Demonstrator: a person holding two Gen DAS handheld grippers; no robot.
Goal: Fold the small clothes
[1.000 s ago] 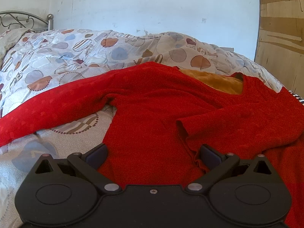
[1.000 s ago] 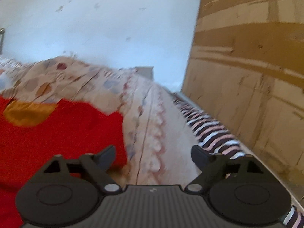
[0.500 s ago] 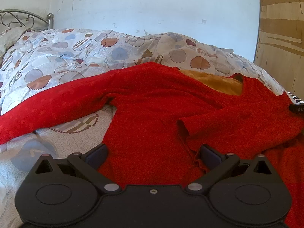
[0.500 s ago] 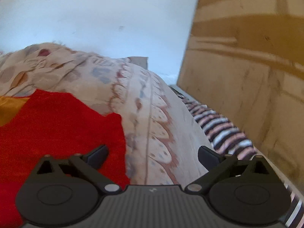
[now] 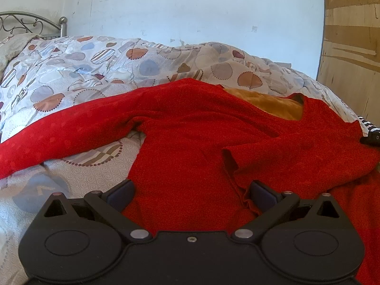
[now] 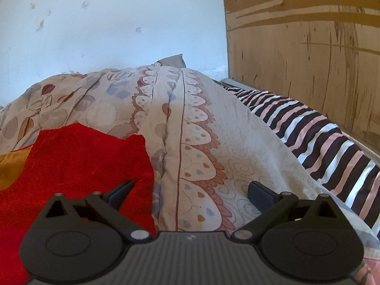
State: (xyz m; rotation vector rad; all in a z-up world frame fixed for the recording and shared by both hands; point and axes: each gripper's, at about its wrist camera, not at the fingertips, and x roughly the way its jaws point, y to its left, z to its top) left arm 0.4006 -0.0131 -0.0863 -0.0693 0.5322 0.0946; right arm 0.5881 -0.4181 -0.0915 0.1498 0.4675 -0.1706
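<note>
A red knit sweater (image 5: 194, 147) with an orange lining at the neck (image 5: 268, 104) lies spread on a patterned quilt (image 5: 95, 66). One sleeve (image 5: 59, 137) stretches out to the left; the other sleeve (image 5: 296, 152) is folded across the body. My left gripper (image 5: 191, 193) is open low over the sweater's lower body, its fingers either side of the cloth. My right gripper (image 6: 190, 191) is open over the sweater's right shoulder edge (image 6: 90, 161), with its left finger over red cloth and its right finger over the quilt (image 6: 213, 142). Its tip shows at the left wrist view's right edge (image 5: 371, 139).
A striped sheet (image 6: 320, 137) lies along the bed's right side beside a wooden panel (image 6: 308, 59). A white wall (image 5: 190, 11) stands behind the bed. A metal headboard (image 5: 23, 22) is at the far left.
My right gripper has swung down and left toward the sweater's right shoulder, and its tip has come into the left wrist view. The left gripper and the sweater have stayed still.
</note>
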